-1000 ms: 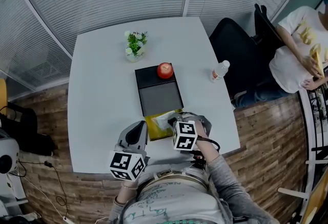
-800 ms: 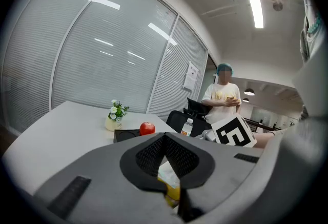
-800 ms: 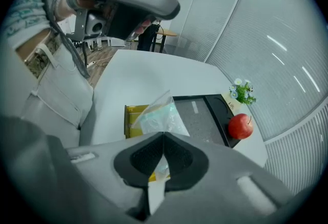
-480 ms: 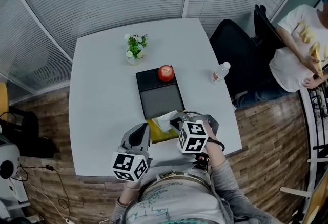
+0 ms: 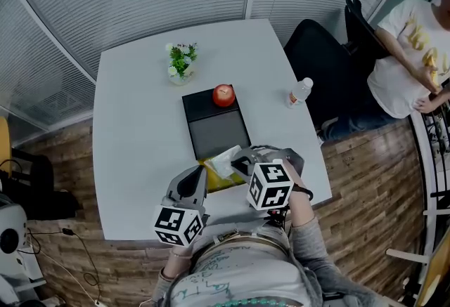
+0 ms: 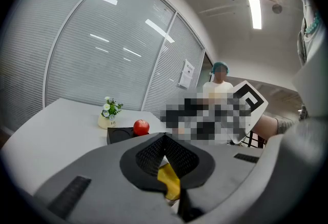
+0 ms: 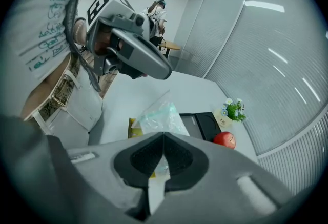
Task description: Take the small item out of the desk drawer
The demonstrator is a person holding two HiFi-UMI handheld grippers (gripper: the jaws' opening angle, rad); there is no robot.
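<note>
A flat yellow pouch (image 5: 219,178) lies near the table's front edge, and its edge (image 6: 169,181) shows between the jaws in the left gripper view. My left gripper (image 5: 200,173) is shut on the left end of that pouch. A clear plastic packet (image 5: 223,160) with something pale green inside is raised above the pouch. My right gripper (image 5: 239,161) is shut on it. In the right gripper view the packet (image 7: 158,119) rises from the closed jaws of my right gripper (image 7: 163,137), with the yellow pouch (image 7: 134,128) below it.
A black tray (image 5: 218,131) sits mid-table with a red apple (image 5: 223,95) on its far end. A small flower pot (image 5: 181,62) stands behind it, a water bottle (image 5: 299,93) near the right edge. A seated person (image 5: 408,60) and a black chair (image 5: 320,63) are beyond the table's right side.
The right gripper has lifted the clear packet up off the yellow pouch and drawn back a little toward me. The left gripper has stayed on the pouch.
</note>
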